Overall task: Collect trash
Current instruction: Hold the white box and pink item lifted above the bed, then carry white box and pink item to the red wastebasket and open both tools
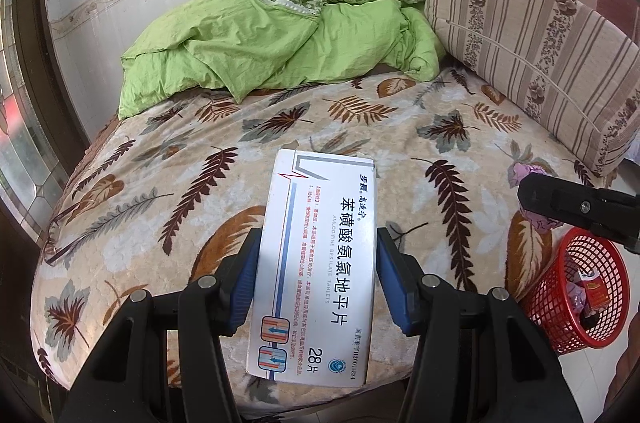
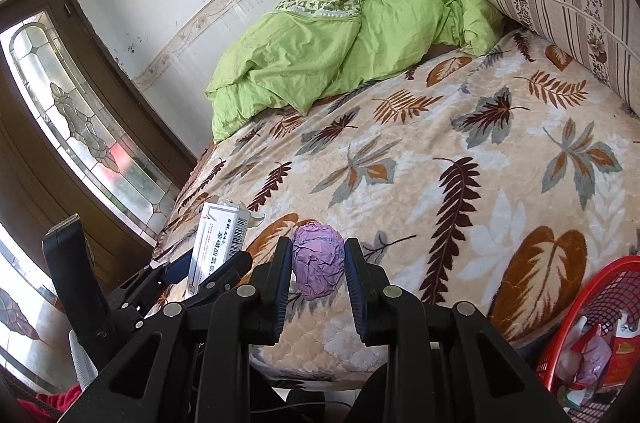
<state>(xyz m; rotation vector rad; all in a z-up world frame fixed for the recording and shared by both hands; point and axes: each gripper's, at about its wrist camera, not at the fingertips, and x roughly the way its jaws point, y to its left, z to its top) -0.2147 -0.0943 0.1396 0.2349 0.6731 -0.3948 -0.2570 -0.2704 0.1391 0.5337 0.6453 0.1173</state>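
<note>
1. The left claw (image 1: pixel 318 263) is clamped on a white medicine box (image 1: pixel 316 263), with its blue pads pressed against the two long sides of the box.
2. The medicine box is held above the leaf-patterned bedspread (image 1: pixel 200 183), its printed face turned up toward the left wrist camera and its torn flap end pointing away toward the far side of the bed.
3. In the right wrist view the same box (image 2: pixel 218 243) is seen at the lower left, gripped between the left claw's fingers, with a barcode visible on its side.
4. The right claw (image 2: pixel 318 265) is pinched on a crumpled purple paper ball (image 2: pixel 318 265); both pads are pressed against the ball's sides.
5. The paper ball is held over the near part of the bed, close to its edge.
6. In the left wrist view part of the right claw is seen at the right edge, with a bit of purple paper (image 1: pixel 528 175) showing beside it.
7. A red mesh basket (image 1: pixel 608 263) is seen on the floor just beside the bed at the right, and wrappers and a small red carton are already lying inside it.
8. A crumpled green quilt (image 1: pixel 280 43) is heaped at the far side of the bed, and a striped cushion (image 1: pixel 540 43) is propped at the right.
</note>
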